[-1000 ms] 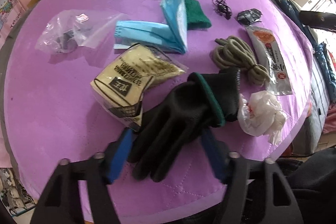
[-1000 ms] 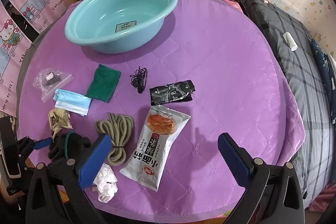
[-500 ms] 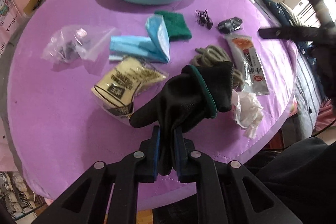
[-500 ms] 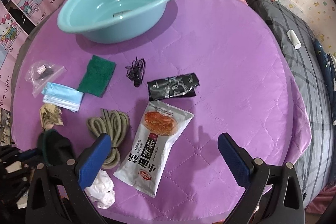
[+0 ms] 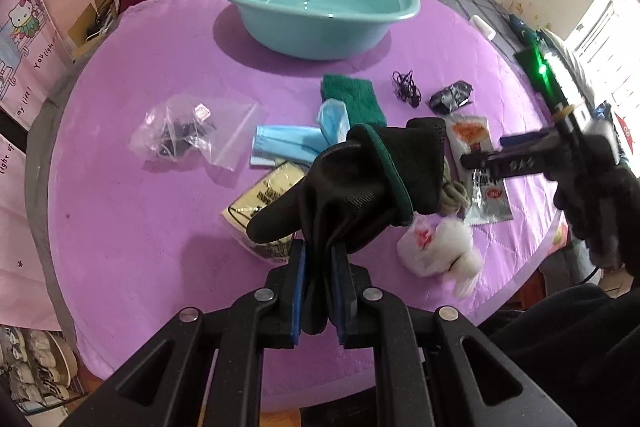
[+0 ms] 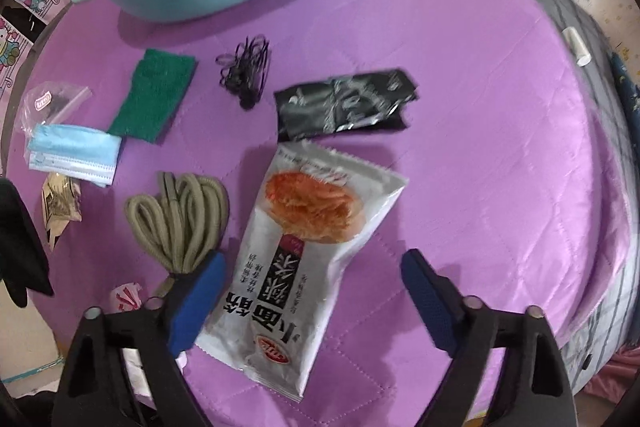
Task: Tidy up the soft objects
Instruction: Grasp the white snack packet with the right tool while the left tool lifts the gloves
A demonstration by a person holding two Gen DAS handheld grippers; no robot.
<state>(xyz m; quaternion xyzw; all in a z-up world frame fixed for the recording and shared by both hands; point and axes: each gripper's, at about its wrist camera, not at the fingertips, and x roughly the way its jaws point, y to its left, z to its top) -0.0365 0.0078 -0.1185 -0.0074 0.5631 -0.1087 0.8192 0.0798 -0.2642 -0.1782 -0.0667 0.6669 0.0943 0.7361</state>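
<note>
Two grippers in play. Left gripper (image 5: 318, 285) stays pinched on black glove (image 5: 352, 183), now lifted higher off purple tabletop (image 5: 132, 227). Right gripper (image 6: 312, 299), pads spread wide, has dropped closer over noodle packet (image 6: 304, 259), beside coiled cord (image 6: 180, 223).

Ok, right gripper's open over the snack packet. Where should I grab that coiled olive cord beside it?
Judging from the right wrist view, take the olive cord at its pinched near end, where the loops gather into one narrow bundle next to the right gripper's left finger. Come straight down from above, jaws across the bundle; the far loops fan out wide and flat, and the snack packet crowds its right side.
</note>
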